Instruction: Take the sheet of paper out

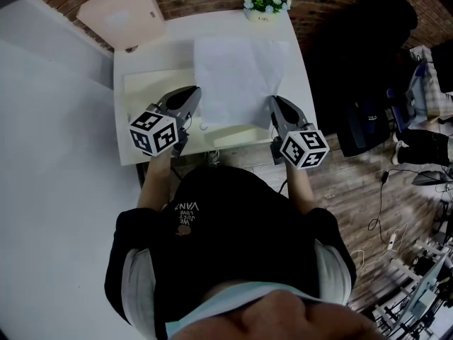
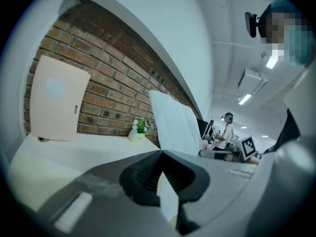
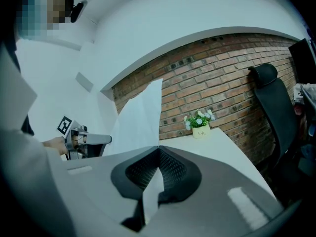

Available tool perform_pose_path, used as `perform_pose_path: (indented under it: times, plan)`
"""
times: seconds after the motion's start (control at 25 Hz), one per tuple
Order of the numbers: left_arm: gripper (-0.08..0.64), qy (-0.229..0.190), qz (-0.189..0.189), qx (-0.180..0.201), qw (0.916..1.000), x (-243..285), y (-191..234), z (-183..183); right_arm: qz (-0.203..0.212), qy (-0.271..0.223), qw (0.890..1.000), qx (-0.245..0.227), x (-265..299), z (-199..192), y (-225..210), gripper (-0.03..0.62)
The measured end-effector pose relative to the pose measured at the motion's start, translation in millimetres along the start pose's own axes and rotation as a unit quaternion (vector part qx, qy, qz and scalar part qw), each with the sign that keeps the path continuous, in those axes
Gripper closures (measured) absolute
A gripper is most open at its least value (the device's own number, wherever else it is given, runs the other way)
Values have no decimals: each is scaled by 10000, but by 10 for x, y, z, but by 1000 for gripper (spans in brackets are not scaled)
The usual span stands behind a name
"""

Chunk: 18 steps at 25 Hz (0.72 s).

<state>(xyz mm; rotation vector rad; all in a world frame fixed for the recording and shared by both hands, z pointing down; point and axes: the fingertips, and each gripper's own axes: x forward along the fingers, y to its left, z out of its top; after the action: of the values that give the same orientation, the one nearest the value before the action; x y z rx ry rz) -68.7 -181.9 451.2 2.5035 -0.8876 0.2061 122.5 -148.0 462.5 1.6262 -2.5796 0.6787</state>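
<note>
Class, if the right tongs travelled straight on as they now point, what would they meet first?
The white sheet of paper that the right tongs grip, rising ahead; beyond it probably the red brick wall, left of the potted flowers; depth unclear.

Desk [image 1: 141, 55] at 12 o'clock from the person. On it: flower pot [image 1: 265, 6] at the far edge, 12 o'clock; board [image 1: 124, 14] at the far left corner, 11 o'clock; folder [image 1: 148, 91] nearer, with the sheet of paper [image 1: 233, 76] over its right part. Left hand-held gripper [image 1: 192, 93] at the folder, 11 o'clock; right hand-held gripper [image 1: 274, 102] at the sheet's near right corner, 1 o'clock. Chair [image 3: 270, 102] right of the desk, 2 o'clock.
</note>
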Motion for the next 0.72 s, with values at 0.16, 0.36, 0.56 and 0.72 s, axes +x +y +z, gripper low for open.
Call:
perform_pose_path:
  times: [0.16, 0.36, 0.56, 0.72]
  plan:
    - [558, 16, 2, -14, 10000, -20, 23, -23, -17, 48, 10000, -25, 19, -37, 25, 592]
    - [559, 17, 5, -34, 10000, -43, 54, -23, -34, 81, 9999, -49, 49, -51, 53, 592]
    - [558, 18, 9, -62, 10000, -62, 90, -50, -51, 105, 9999, -68, 78, -76, 70, 592]
    - [558, 23, 16, -91, 10000, -65, 118, -59, -55, 129, 9999, -75, 105, -84, 77, 592]
